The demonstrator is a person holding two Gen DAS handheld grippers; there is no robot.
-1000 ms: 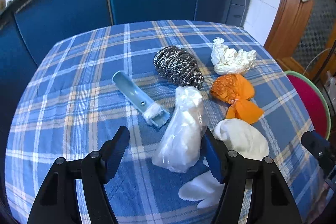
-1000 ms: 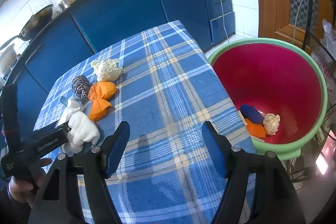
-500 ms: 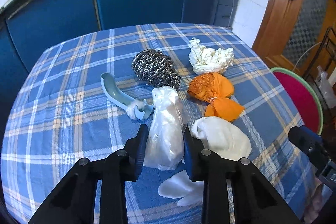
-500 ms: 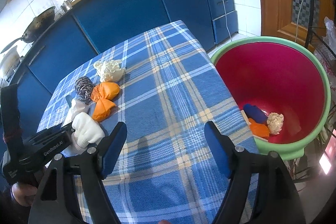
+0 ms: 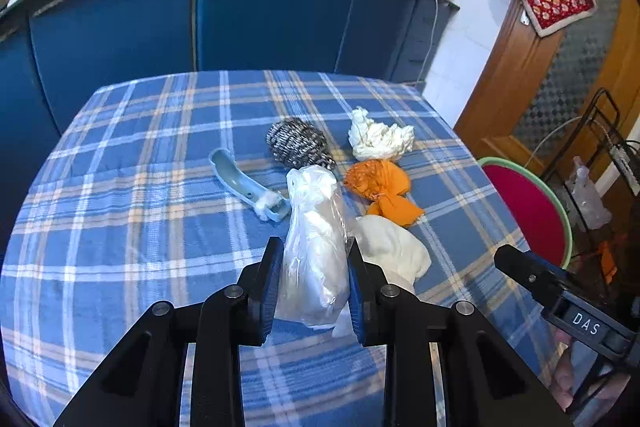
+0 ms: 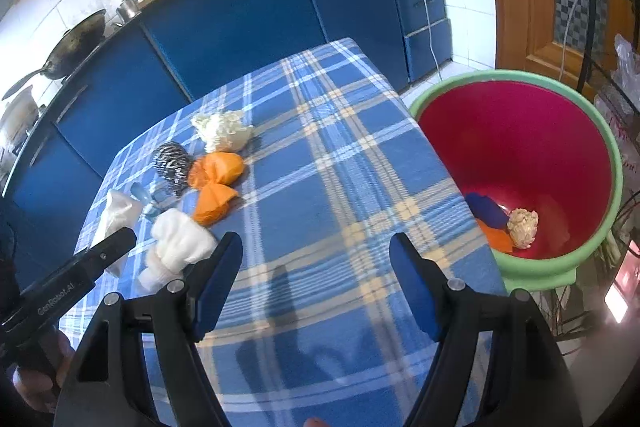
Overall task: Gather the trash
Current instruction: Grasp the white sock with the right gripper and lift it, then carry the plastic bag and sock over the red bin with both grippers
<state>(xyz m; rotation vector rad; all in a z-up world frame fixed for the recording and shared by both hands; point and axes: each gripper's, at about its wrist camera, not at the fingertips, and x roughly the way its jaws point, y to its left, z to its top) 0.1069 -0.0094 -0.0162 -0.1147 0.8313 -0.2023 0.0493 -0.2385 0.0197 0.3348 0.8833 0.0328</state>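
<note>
Left tongs: we see the left tongs (image 5: 312,283) clenched on the white plastic bag (image 5: 316,239), one blue pad pressed to each side of its lower part; the bag stands upright between them, and we cannot tell whether its bottom rests on the cloth.
Right tongs: the right tongs (image 6: 316,283) are released, pads well apart, hanging over the near right part of the bench (image 6: 320,155) with nothing between them.
Bench: it carries a blue plaid cloth; we count the loose trash gathered on its left half in the right wrist view.
Steel scourer: the steel scourer (image 5: 298,143) lies just behind the bag's top.
Scoop: the pale blue scoop (image 5: 248,185) lies left of the bag, with a bit of white fluff at its near end.
White paper wad: the crumpled white paper (image 5: 380,139) sits right of the scourer, touching the orange wad.
Orange wad: the orange wad (image 5: 380,189) lies just beside the bag, to its right.
White cloth lump: the white cloth lump (image 5: 390,251) lies right of the bag, partly behind the right pad of the left tongs.
Bin: the red basin with a green rim (image 6: 520,163) stands beside the bench's right edge, below the tabletop; inside we see a blue piece, an orange piece and a beige crumpled ball.
Background: blue cabinets (image 5: 260,7) run behind the bench.
</note>
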